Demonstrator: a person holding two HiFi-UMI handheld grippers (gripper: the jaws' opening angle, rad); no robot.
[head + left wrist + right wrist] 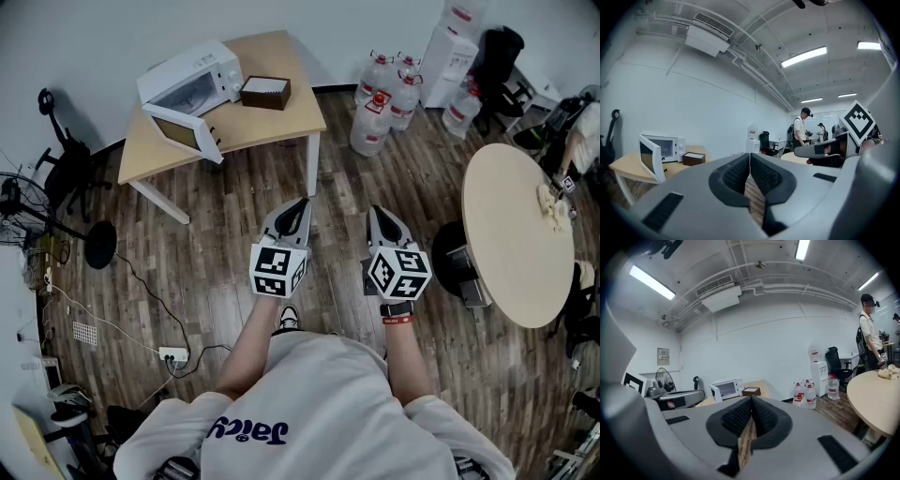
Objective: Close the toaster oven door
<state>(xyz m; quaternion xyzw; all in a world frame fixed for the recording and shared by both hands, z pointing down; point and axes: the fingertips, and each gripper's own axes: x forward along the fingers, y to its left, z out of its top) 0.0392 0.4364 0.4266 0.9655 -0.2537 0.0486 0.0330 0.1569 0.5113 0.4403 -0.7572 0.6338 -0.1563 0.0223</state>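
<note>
Both grippers: left gripper (300, 202) and right gripper (377, 210) hovering, jaws pressed together, holding nothing.
Toaster oven door (180, 131): hanging open at eleven o'clock, well apart.
Progress: closing not yet beginning.

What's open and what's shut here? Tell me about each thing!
Oven door: open, swung out wide to the side.
Left gripper: shut, nothing between its jaws.
Right gripper: shut, nothing between its jaws.
Water jugs: standing upright on the floor, caps on.
</note>
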